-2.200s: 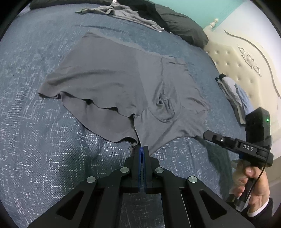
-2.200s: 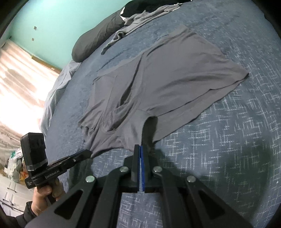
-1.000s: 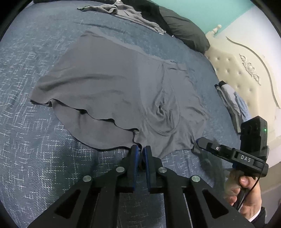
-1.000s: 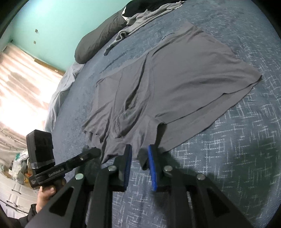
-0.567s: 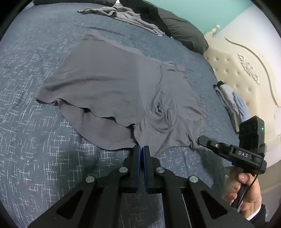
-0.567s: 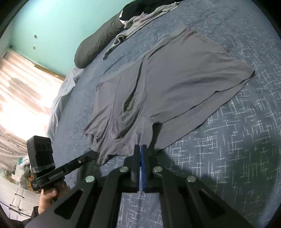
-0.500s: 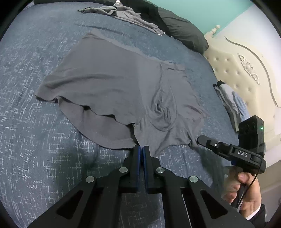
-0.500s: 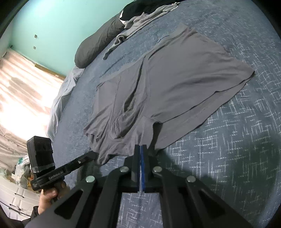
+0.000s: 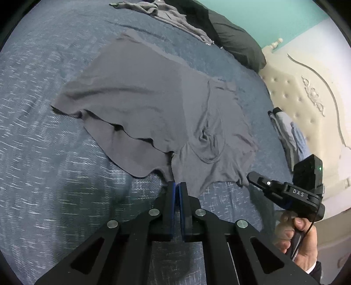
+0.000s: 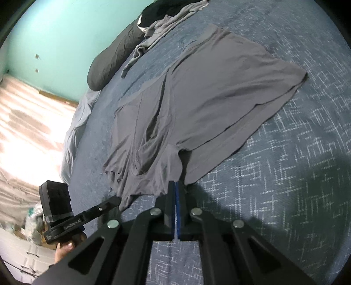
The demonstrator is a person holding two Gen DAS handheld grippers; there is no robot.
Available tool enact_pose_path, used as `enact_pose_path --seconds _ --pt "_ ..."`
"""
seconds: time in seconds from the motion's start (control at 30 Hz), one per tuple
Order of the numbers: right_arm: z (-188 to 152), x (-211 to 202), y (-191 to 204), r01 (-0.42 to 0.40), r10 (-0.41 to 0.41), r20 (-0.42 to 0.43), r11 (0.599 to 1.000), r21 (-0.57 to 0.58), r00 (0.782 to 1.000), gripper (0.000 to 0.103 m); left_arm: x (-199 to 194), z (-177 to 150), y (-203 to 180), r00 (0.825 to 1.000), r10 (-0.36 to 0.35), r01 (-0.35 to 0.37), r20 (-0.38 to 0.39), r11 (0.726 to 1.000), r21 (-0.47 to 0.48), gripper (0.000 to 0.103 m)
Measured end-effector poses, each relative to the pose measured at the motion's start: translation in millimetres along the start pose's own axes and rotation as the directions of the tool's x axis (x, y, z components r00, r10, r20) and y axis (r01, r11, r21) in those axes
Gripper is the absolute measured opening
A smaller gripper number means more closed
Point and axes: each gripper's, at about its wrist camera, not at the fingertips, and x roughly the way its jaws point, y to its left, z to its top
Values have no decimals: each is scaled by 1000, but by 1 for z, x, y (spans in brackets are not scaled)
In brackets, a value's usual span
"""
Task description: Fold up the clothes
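Observation:
Grey boxer shorts (image 9: 142,98) (image 10: 219,87) lie spread flat on the blue bedspread (image 9: 54,175), waistband far and leg hems near. In the left wrist view my left gripper (image 9: 176,185) is shut, its tips pinching the hem at the notch between the legs. The right gripper (image 9: 249,175) meets the puckered corner of the shorter leg on the right. In the right wrist view my right gripper (image 10: 175,184) is shut on the hem by the same notch. There the left gripper (image 10: 117,200) touches the drooping leg corner on the left.
A dark pillow (image 9: 237,48) (image 10: 109,63) and a heap of grey clothes (image 9: 171,15) (image 10: 162,26) lie beyond the waistband. A cream tufted headboard (image 9: 296,98) stands at the right with folded garments (image 9: 287,131) against it. A hand (image 9: 300,236) holds the right gripper's handle.
A second ago both pairs of jaws stood apart at the hem, the right one wider. Both have since closed on it. The shorts have barely shifted.

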Motion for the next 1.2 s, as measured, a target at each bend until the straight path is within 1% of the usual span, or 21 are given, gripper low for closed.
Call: enact_pose_path --seconds 0.1,0.17,0.2,0.27,0.33,0.43,0.57,0.8,0.83,0.9,0.93,0.97,1.0,1.03,1.2 --pt "4 -9 -4 1 -2 33 999 34 999 4 -10 5 7 999 18 -17 30 1000 -24 3" --pt "6 -12 -8 15 -17 45 998 58 999 5 -9 6 12 999 21 -19 32 999 -44 3" --pt "6 -14 -11 22 -25 50 997 71 998 7 -8 7 14 999 19 -18 31 998 -55 3" --pt "7 -15 -16 29 -35 57 995 98 998 24 -3 7 17 1000 11 -10 22 997 -74 4" --pt "6 -13 -22 13 -20 52 991 131 998 29 4 7 18 1000 -4 5 10 996 -91 4" --pt "6 -8 -23 20 -26 41 989 148 999 29 9 6 21 999 -34 34 4 992 -119 4" --pt "7 -5 -28 -3 -6 44 982 189 999 29 13 5 21 998 -62 61 -7 988 -139 4" --pt "7 1 -30 -28 16 57 975 219 998 29 17 4 23 998 -67 65 -4 987 -147 3" --pt "7 1 -30 -31 18 62 975 222 998 28 18 5 22 998 -63 62 -2 988 -144 3" --pt "8 3 -29 -27 14 65 976 214 998 23 19 5 21 998 -61 60 0 989 -137 3" --pt "9 4 -28 -25 11 66 977 210 998 16 19 5 20 998 -61 61 1 989 -135 3" --pt "9 5 -28 -24 11 65 978 210 998 12 19 5 20 998 -62 61 1 989 -132 1" --pt "9 7 -28 -24 10 64 977 210 998 10 19 5 19 998 -63 62 1 990 -130 0" --pt "9 7 -29 -24 10 67 977 210 998 5 19 5 19 998 -63 63 1 990 -127 0" --pt "7 2 -29 -28 11 83 978 206 997 2 14 4 18 998 -62 63 7 992 -112 0"
